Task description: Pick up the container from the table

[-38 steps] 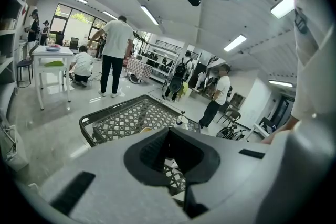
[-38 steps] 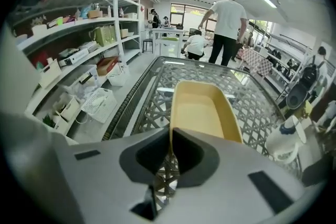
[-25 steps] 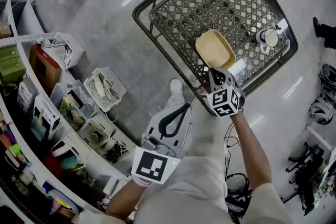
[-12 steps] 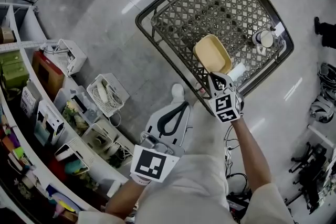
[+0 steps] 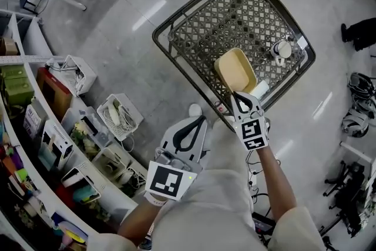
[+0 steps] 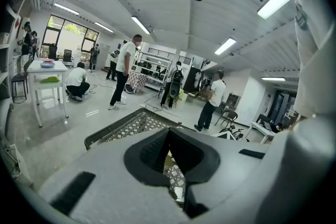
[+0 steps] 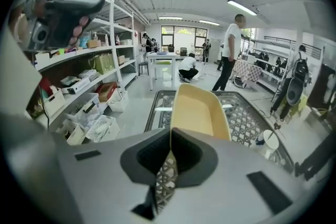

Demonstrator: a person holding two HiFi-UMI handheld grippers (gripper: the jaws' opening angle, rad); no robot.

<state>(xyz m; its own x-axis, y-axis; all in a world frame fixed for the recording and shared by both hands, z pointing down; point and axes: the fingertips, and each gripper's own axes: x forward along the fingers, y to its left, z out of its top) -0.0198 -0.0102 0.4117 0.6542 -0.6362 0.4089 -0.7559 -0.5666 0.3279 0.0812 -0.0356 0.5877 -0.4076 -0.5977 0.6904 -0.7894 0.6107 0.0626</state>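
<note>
right gripper (image 7: 169, 160) pinching near rim of yellow container (image 5: 235, 70) | container over near-right part of wire basket (image 5: 235, 14) | white cup (image 5: 281, 50) further right | left gripper (image 5: 194, 123) pressed together, empty, near-left

the right gripper (image 5: 239, 97) and the yellow container (image 5: 234, 69) pinched in it sit lower in the head view, nearer the mesh basket's (image 5: 235, 14) near rim; basket and white cup (image 5: 281, 49) drift left and look smaller.
</note>
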